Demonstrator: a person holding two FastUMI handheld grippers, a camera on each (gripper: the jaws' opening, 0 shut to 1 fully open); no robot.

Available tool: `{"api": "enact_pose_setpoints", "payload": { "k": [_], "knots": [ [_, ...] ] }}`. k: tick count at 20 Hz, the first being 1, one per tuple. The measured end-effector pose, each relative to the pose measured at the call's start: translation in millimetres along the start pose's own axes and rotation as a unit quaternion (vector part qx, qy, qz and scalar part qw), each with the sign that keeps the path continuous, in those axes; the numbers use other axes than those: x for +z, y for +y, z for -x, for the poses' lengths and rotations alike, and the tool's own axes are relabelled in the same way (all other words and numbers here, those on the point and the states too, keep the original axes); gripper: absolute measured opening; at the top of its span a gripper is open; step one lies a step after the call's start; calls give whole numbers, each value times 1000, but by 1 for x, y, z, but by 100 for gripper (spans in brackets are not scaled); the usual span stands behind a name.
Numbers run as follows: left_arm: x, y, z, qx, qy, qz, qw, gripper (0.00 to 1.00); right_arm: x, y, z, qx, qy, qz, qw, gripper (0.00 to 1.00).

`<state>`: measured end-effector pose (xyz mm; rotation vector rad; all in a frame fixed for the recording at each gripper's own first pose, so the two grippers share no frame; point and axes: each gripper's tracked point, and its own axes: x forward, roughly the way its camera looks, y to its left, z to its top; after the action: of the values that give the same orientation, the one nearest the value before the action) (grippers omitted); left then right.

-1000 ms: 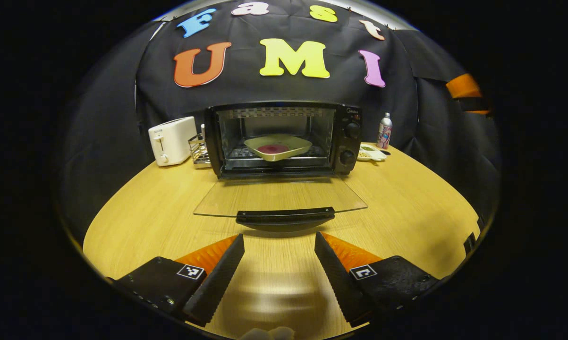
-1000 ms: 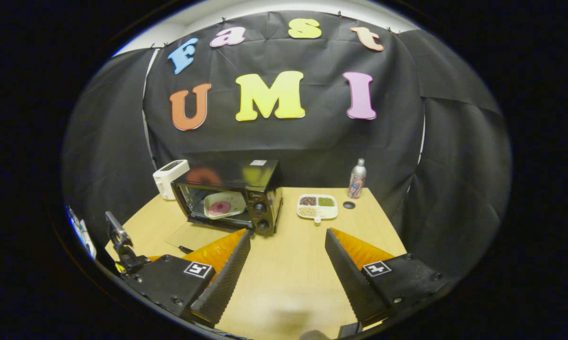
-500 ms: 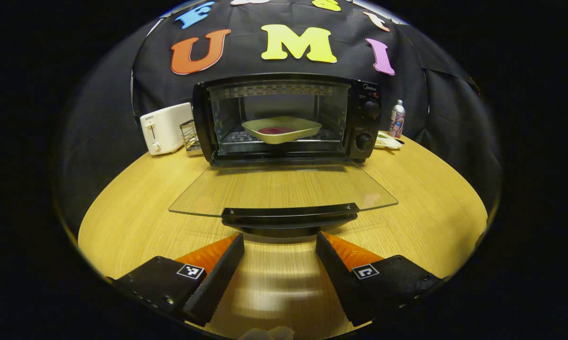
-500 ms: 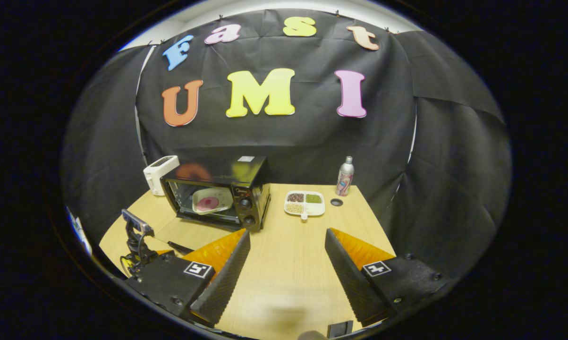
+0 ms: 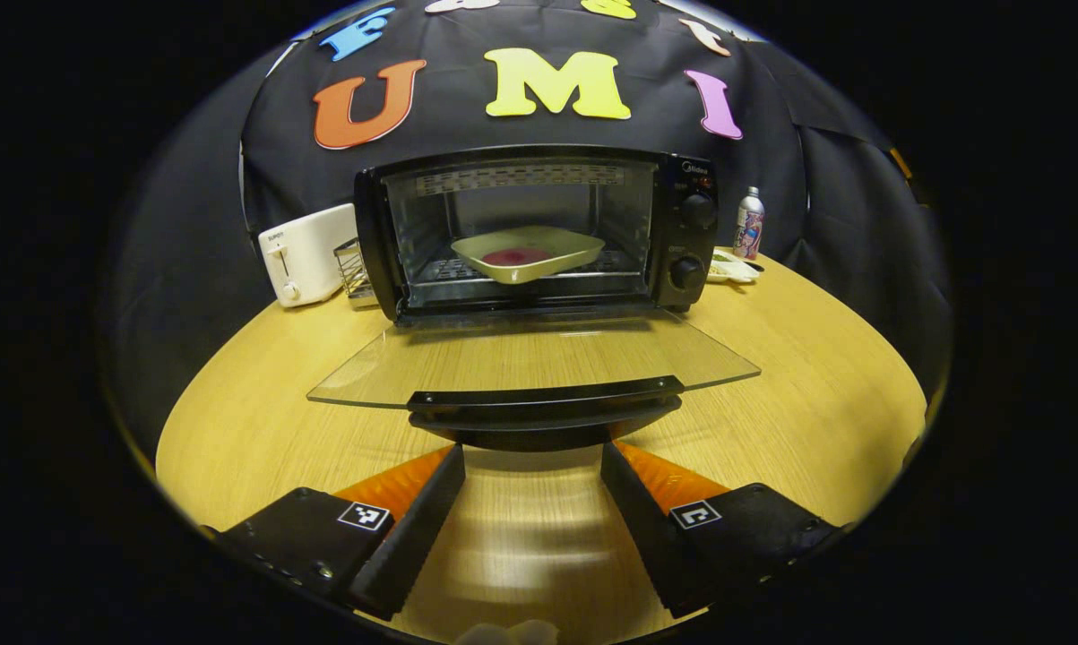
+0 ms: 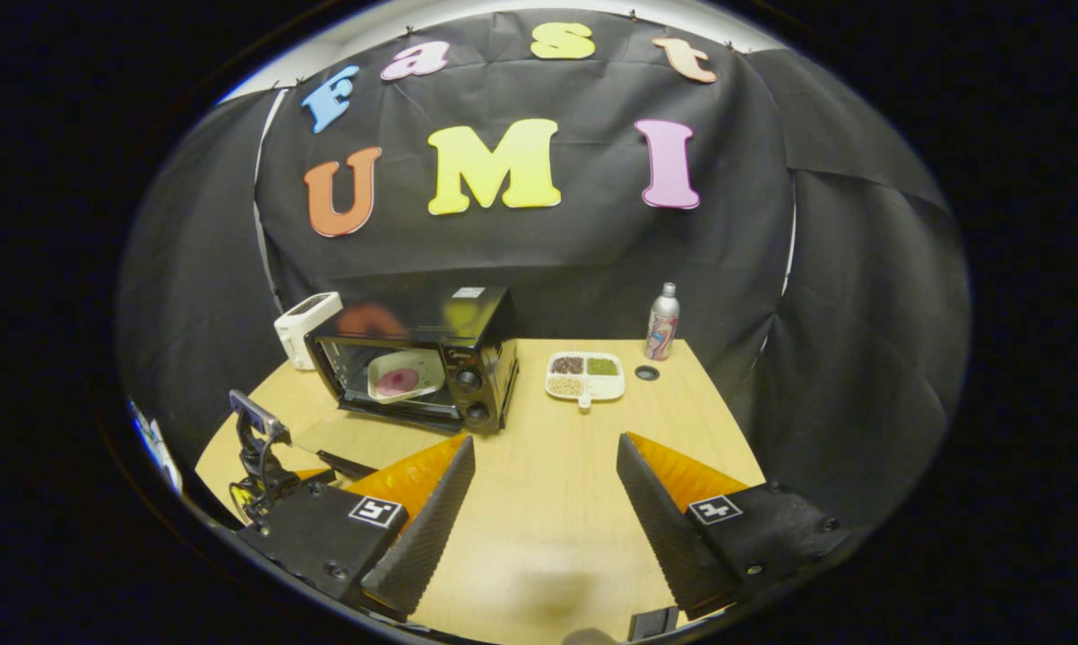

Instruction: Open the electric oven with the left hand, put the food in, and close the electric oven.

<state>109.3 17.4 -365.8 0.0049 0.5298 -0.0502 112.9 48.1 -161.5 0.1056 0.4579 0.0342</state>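
The black electric oven [image 5: 539, 233] stands open on the tabletop [image 5: 261, 394], its glass door [image 5: 530, 358] folded down flat. Inside, a pale square dish [image 5: 528, 253] holding red food [image 5: 516, 257] rests on the rack

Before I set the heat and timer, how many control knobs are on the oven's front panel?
2. Both sit on the oven's right-hand panel, beside the open chamber: the upper knob and the lower knob directly beneath it. Nothing suggests another is hidden.

The left hand-held gripper [image 5: 531, 452] is held low and level, its two black fingers [image 5: 413, 524] spread wide apart with nothing between them. The right hand-held gripper [image 6: 546, 448] is held higher, tilted downward, its fingers [image 6: 673, 528] likewise parted and empty. In the right gripper view the left one shows low at the left edge.
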Motion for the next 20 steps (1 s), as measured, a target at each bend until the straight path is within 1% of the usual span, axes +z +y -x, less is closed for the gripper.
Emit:
{"api": "enact_pose_setpoints", "payload": {
  "k": [1, 2, 9, 15, 17, 20],
  "knots": [
    [6, 1, 2, 0, -3, 2, 1000, 100, -1, 0, 0, 2, 0, -3, 1000, 96],
    [13, 2, 4, 0, -8, 2, 1000, 97, -1, 0, -1, 3, 1, -6, 1000, 96],
    [76, 10, 9, 0, -54, 3, 999, 97, 1, -1, 1, 1, -6, -6, 1000, 96],
    [139, 14, -1, -1, -96, -19, 995, 97, 1, -4, 7, -3, -16, -10, 1000, 96],
    [150, 12, 0, -5, -105, -19, 994, 97, 2, -6, 10, -5, -20, -10, 1000, 96],
    [149, 8, 4, -8, -106, -22, 994, 97, 4, -7, 14, -7, -22, -15, 1000, 96]
  ]
}}
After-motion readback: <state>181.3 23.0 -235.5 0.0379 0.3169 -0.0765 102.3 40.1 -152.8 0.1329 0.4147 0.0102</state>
